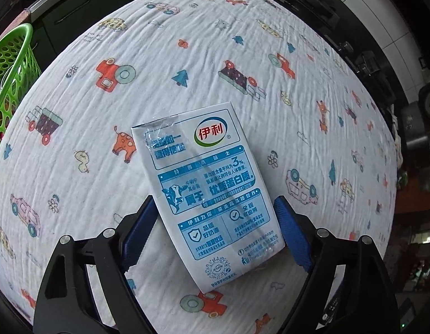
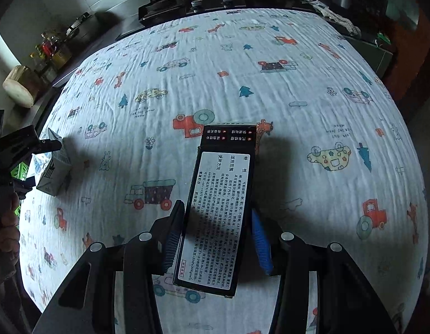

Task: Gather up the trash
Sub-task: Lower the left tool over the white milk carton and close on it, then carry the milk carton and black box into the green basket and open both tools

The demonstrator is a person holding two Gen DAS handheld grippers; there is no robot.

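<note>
Both hand-held grippers tilt steeply down — left hand-held gripper point(image 1: 215, 231) straddling carton point(image 1: 212, 194).

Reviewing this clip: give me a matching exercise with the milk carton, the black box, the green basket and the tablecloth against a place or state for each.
Things:
1. milk carton
2. black box
3. green basket
4. tablecloth

States:
A. printed with cartoon vehicles, covering the table
B. clamped in the right gripper
C. at the table's edge
D. between the left gripper jaws, one pad still clear

Pairs: 1-D, 2-B, 3-C, 4-A
</note>
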